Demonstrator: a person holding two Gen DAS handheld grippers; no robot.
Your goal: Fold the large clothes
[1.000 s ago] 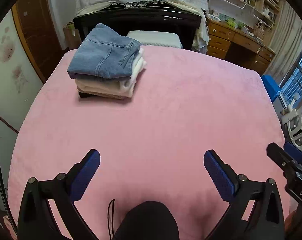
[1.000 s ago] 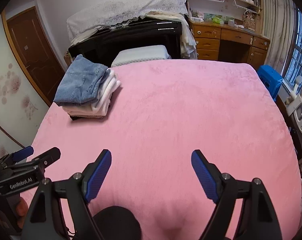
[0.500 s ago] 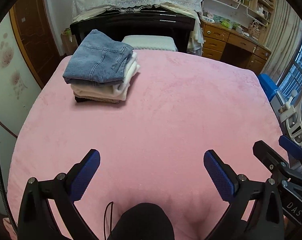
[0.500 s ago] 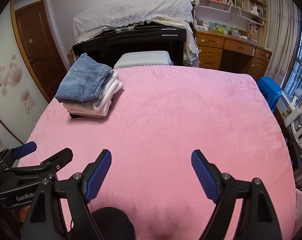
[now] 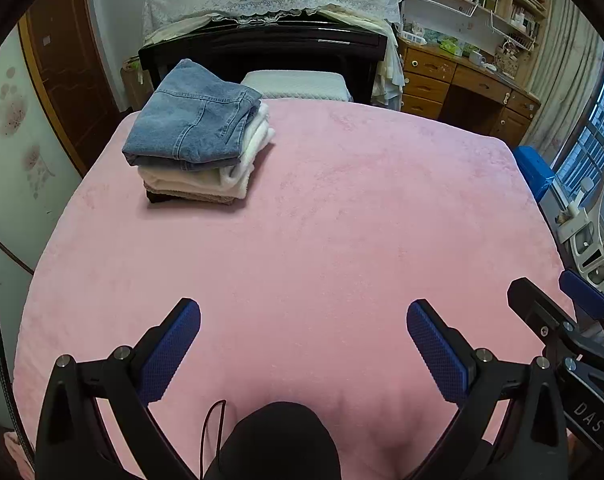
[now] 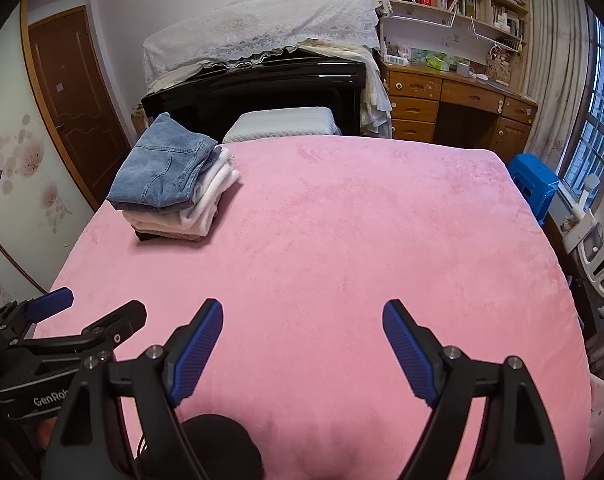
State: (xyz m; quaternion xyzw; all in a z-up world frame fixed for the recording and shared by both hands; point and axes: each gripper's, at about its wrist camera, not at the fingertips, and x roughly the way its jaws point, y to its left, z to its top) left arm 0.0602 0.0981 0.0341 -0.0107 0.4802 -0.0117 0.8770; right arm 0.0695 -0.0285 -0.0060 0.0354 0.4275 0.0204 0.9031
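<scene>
A stack of folded clothes (image 5: 199, 148) sits at the far left of the pink bed (image 5: 342, 220), with blue jeans on top of white and beige pieces. It also shows in the right wrist view (image 6: 173, 188) on the bed (image 6: 362, 240). My left gripper (image 5: 304, 320) is open and empty above the bed's near edge. My right gripper (image 6: 303, 316) is open and empty beside it. Each gripper shows in the other's view: the right gripper (image 5: 558, 300) at the right edge, the left gripper (image 6: 89, 308) at the lower left.
A black headboard (image 5: 261, 48) and a white pillow (image 5: 297, 84) stand behind the bed. A wooden desk (image 6: 462, 108) with shelves is at the back right. A blue stool (image 6: 536, 188) and a white chair (image 6: 598, 256) stand to the right. A brown door (image 6: 77, 100) is at the left.
Both grippers have drawn back and risen a little, so the bed and the stack look farther away. Both stay open and empty.
</scene>
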